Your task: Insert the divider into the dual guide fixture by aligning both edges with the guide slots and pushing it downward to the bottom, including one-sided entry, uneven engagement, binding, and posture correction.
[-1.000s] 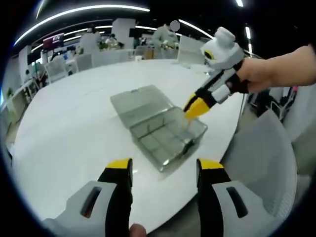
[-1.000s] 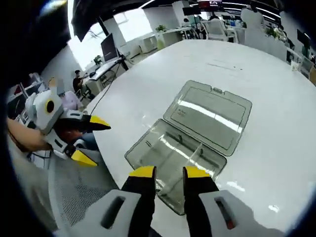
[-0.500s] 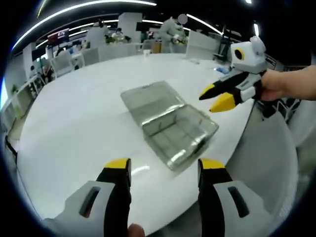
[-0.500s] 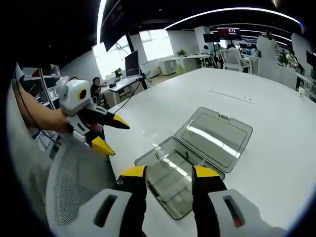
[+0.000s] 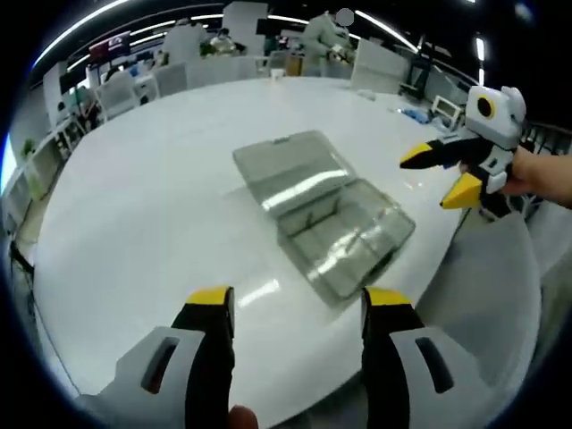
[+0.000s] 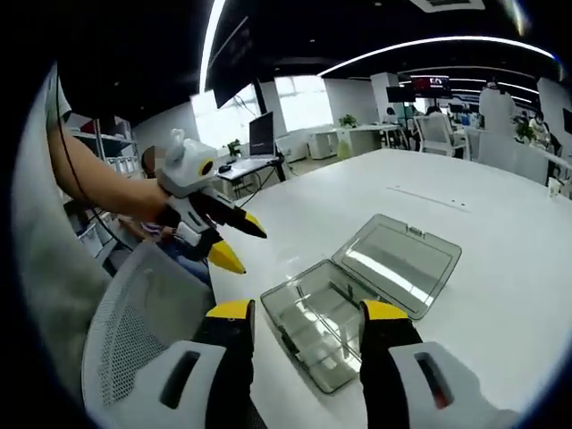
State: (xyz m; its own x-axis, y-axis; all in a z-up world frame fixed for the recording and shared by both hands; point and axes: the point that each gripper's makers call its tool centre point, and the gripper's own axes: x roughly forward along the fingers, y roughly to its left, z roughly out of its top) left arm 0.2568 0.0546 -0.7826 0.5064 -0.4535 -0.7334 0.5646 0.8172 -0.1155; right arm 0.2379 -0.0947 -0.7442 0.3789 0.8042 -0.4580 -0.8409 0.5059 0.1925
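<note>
The clear box is lying open near the edge of the white worktop, its lid folded flat away from that edge. A divider is standing inside the tray. Both tools are hanging off the worktop edge, over a mesh chair: the left tool and the right tool are gaping, gripping nothing.

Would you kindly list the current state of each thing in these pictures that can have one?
Clear box: open, resting on the white table.
Lid: folded back flat on the table.
Left gripper: open, holding nothing.
Right gripper: open, holding nothing.
</note>
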